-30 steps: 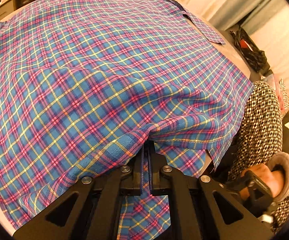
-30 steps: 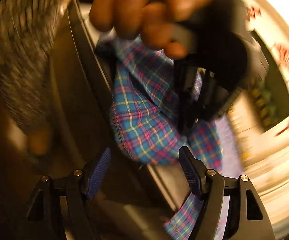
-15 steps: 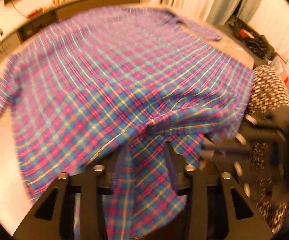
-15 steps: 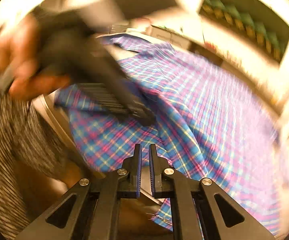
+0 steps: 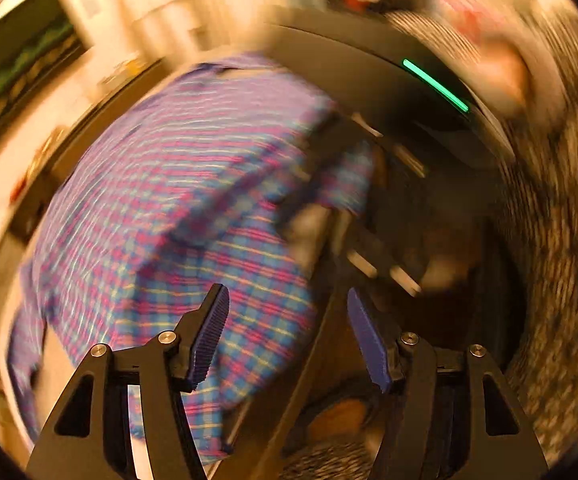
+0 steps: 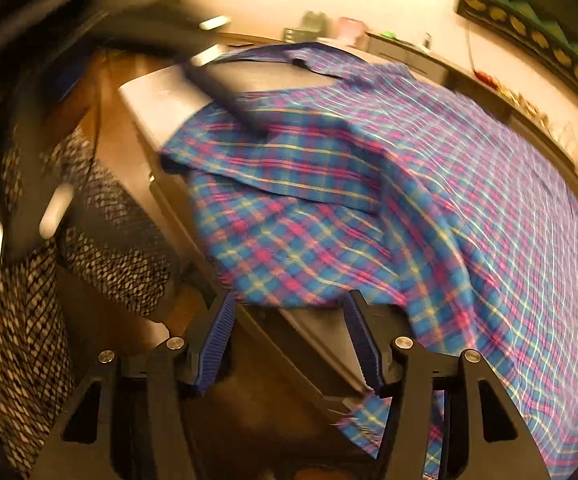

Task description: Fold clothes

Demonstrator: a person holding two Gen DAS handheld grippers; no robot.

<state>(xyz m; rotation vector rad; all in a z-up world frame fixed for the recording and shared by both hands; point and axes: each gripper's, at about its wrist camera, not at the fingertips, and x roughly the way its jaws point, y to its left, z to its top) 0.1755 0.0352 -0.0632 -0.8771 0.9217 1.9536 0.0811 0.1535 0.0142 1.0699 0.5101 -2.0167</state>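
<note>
The blue, pink and yellow plaid cotton shirt (image 6: 429,184) lies spread on the grey table (image 6: 157,96), its hem overhanging the near edge. Both the left gripper (image 5: 285,328) and the right gripper (image 6: 289,340) have just been opening, fingers apart, nothing between them. The loose overhang may drag the shirt off.

The shirt (image 6: 429,184) is blue plaid with pink and yellow lines; the sleeve (image 6: 101,232) black-and-white checked.

Grey table (image 6: 157,96); plaid shirt (image 6: 429,184) spread over it, hem overhanging.
</note>
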